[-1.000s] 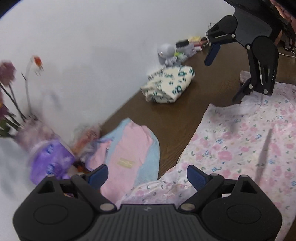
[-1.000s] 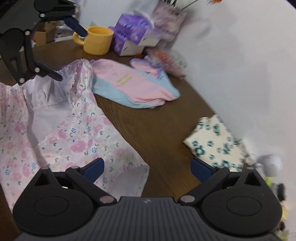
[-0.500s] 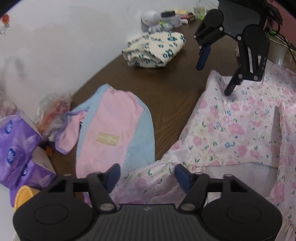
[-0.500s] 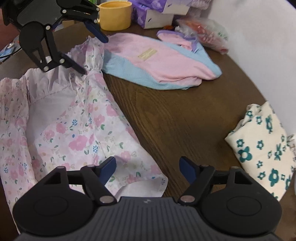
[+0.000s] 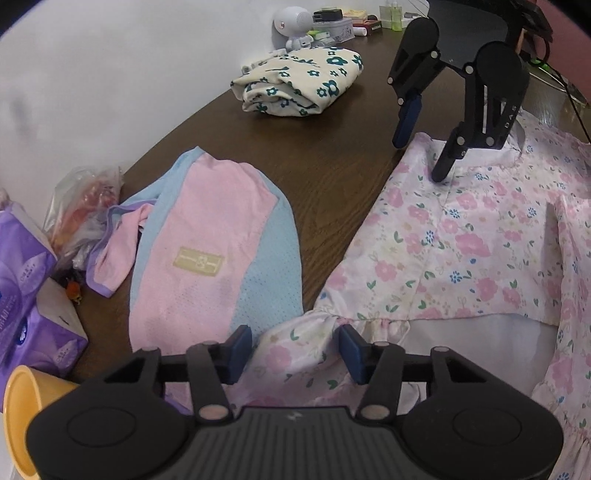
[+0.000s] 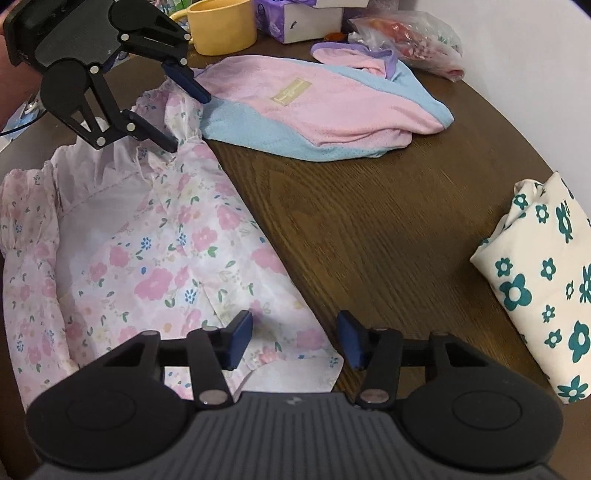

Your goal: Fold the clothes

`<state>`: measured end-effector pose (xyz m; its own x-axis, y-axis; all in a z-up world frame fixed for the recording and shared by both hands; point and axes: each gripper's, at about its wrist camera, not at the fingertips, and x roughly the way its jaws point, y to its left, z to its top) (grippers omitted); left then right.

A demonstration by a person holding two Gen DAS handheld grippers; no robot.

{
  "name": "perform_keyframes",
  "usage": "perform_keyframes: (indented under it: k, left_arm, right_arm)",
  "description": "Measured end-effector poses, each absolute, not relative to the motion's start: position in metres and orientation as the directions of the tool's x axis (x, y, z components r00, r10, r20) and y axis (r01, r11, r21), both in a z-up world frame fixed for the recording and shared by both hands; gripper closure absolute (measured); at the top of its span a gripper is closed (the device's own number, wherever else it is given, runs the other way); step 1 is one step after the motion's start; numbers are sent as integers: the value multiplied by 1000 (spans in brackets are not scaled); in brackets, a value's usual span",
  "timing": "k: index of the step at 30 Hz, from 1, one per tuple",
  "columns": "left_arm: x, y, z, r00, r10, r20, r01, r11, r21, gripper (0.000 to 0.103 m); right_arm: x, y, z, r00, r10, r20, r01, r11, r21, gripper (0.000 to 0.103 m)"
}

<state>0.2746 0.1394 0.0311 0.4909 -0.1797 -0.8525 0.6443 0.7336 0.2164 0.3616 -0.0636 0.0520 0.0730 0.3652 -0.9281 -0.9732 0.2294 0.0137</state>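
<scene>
A pink floral dress (image 5: 461, 251) (image 6: 155, 258) lies spread on the dark wooden table (image 5: 332, 155) (image 6: 369, 229). My left gripper (image 5: 295, 343) (image 6: 184, 120) is open, its fingers either side of the dress's ruffled corner. My right gripper (image 6: 294, 332) (image 5: 421, 155) is open too, low over the opposite corner of the dress, with cloth between its fingers. Beside the dress lies a pink and blue garment (image 5: 207, 251) (image 6: 332, 107). A folded cream cloth with teal flowers (image 5: 303, 81) (image 6: 546, 280) sits further along the table.
A yellow cup (image 5: 18, 406) (image 6: 221, 26), purple tissue packs (image 5: 22, 288) (image 6: 288, 14) and a plastic bag (image 5: 81, 206) (image 6: 417, 37) crowd one end by the white wall. A small white figure (image 5: 293, 26) and small items stand behind the folded cloth. Bare wood separates the garments.
Both grippers have come down onto the dress's corners, and their fingers have narrowed from wide open to a smaller gap around the cloth.
</scene>
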Motion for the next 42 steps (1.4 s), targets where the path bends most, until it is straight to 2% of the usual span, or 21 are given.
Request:
perform_keyframes:
  k: [4,7,12,15,16,17,18,23,34,42]
  left_arm:
    - [276,140,30,490,-183,-852,645,734,213,53]
    - [273,139,31,486,-189,-853,654,726,212,60]
    - [268,136,35,493,-192,-849,660,718,221,81]
    - [264,135,36,521,-182,-834,647,721,247,83]
    - [262,134,37,531,-181,-828,645,721,256,86]
    - [259,133,37,544,-178,-820,641,718,270,94]
    - [255,132,38,559,-175,-810,638,715,286,97]
    - [232,123,43,650,-114,-752,594,692,409,97]
    - [136,101,69,810,-108,-576,504,631,590,98]
    - [64,81,51,820,-116,-561,516,574,636,98]
  right_arm:
    - [362,-61,51,74,364,-929,-973,230,13,59]
    - [359,-58,52,71,363,-929,-977,213,8,74]
    - [354,-56,54,93,355,-930,-980,199,-22,89]
    - [344,-59,58,128,370,-920,-980,190,-60,94]
    - [340,-60,59,139,376,-916,-980,187,-72,96]
    - [337,-61,60,151,381,-912,-979,184,-85,98]
    - [334,-62,61,162,386,-908,-979,181,-98,99]
    - [317,-67,68,217,413,-885,-973,167,-161,101]
    - [230,-95,94,376,481,-792,-919,85,-385,102]
    - [151,-114,84,409,480,-776,-876,-32,-481,102]
